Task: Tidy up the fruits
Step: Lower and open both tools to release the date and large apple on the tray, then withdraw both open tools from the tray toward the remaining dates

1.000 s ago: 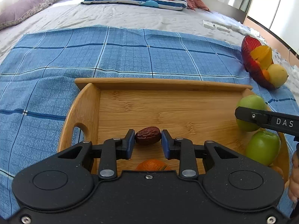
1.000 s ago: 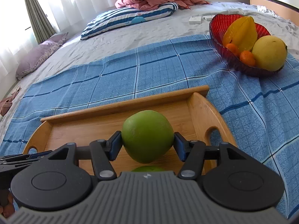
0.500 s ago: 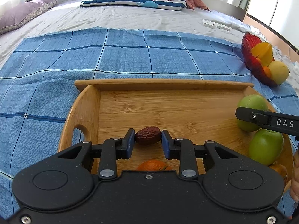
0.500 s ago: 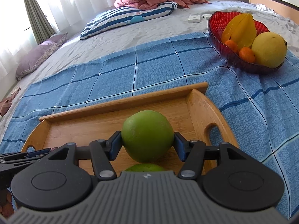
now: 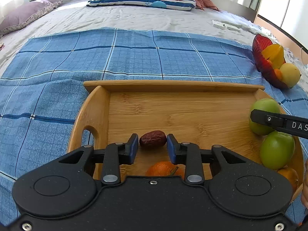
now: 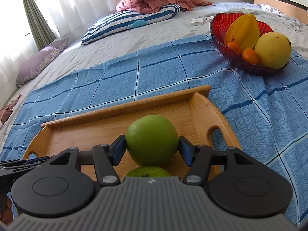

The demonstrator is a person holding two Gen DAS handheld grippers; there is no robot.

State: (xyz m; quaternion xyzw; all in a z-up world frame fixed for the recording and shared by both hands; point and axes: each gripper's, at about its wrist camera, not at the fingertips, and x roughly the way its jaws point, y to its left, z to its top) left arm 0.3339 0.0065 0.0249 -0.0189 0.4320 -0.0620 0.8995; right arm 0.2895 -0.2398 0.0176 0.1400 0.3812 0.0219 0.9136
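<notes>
We hold two grippers over a wooden tray point(image 5: 184, 113) that sits on a blue checked cloth point(image 5: 134, 57) spread over a bed.

In the left wrist view, low in the frame's centre, the left gripper point(image 5: 152, 146) has just been opening. A dried red date point(image 5: 153, 139) lies on the tray floor between its blue pads, its long axis running left to right across the frame, with a thin gap on each side, so the pads do not press it. An orange point(image 5: 163, 170) sits just below it, half hidden by the gripper body.

In the right wrist view, the right gripper point(image 6: 152, 150) at lower centre has also just been opening. A round green fruit point(image 6: 152, 139) fills the space between its pads; the left pad looks to touch it and the right stands barely clear. A second green fruit point(image 6: 147, 171) peeks out below. At upper right, a red bowl point(image 6: 221, 38) holds yellow and orange fruit.
</notes>
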